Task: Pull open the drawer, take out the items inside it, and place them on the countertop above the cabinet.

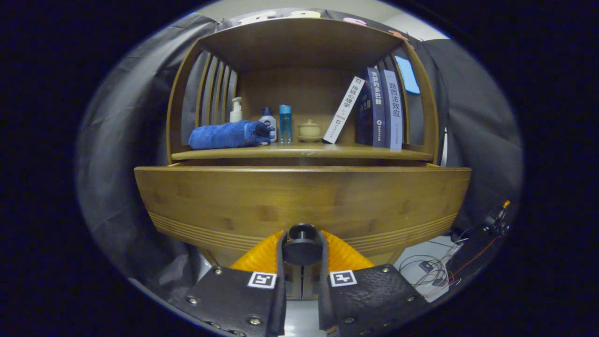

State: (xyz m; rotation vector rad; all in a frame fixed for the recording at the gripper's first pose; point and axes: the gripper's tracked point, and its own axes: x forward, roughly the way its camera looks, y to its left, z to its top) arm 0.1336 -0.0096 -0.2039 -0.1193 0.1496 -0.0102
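Gripping the dark round knob (302, 244) of the wooden drawer (299, 201), with the claw (302, 252) narrowed so that both fingers press on the knob's sides, one to the left and one to the right. Sitting low on the drawer front, near its middle, just above the band of grooved lines along the bottom edge. Standing out from the cabinet, the drawer front well forward of the surface (299, 151) above it, a dark gap showing between the two; inside of the drawer hidden behind the front panel, so cannot tell what lies in it.

Resting on the surface above, inside the open wooden cabinet (299, 42), left to right: a rolled blue towel (229, 135) lying on its side, a white pump bottle (236, 110) behind it, a white bottle with a dark cap (268, 122) touching or just beside the towel's end, a slim blue bottle (285, 123) just beside that, a small pale lidded pot (309, 130) on a saucer, then a white book (344, 110) leaning against two upright books (384, 108) near the right wall. Slatted sides on the cabinet, left and right.

Lying on the floor beyond the cabinet's right side, loose cables (437, 271) and small electronic parts.
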